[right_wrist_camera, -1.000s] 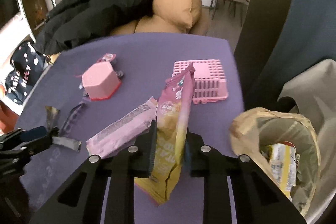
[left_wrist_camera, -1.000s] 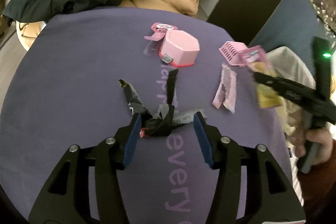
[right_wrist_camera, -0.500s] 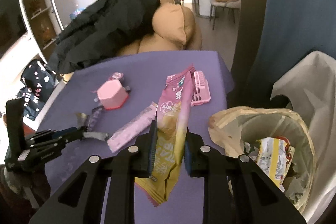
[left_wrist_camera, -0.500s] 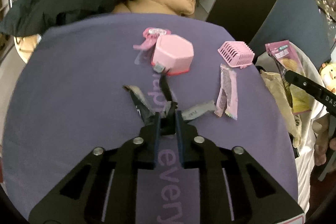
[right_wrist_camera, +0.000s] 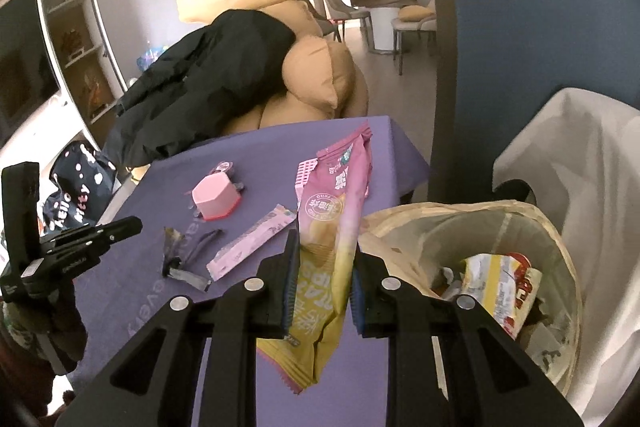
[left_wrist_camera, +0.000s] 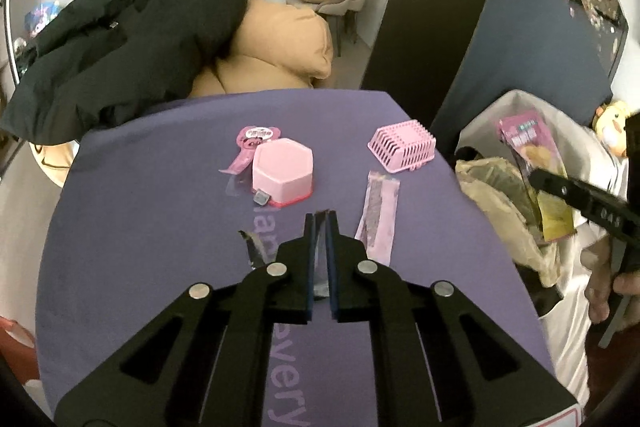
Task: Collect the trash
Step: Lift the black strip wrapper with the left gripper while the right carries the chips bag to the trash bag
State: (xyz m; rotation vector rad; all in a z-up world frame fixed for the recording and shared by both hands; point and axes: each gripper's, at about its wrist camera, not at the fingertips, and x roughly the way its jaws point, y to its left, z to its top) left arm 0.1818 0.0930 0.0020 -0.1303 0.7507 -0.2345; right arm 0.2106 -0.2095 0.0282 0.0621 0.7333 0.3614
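My left gripper is shut above the purple table; the dark crumpled wrapper lies on the table below it, and a sliver shows between the fingers, so I cannot tell if any is held. My right gripper is shut on a pink and yellow chip bag, held upright beside the lined trash bin; the bag also shows in the left wrist view. A long pink wrapper lies on the table.
A pink hexagonal box, a pink label and a pink slotted basket sit on the table. A black coat and tan cushions lie behind. The bin holds snack packets.
My left gripper closed over the dark wrapper, then rose higher above the table. My right gripper carried the chip bag up and over to the edge of the bin.
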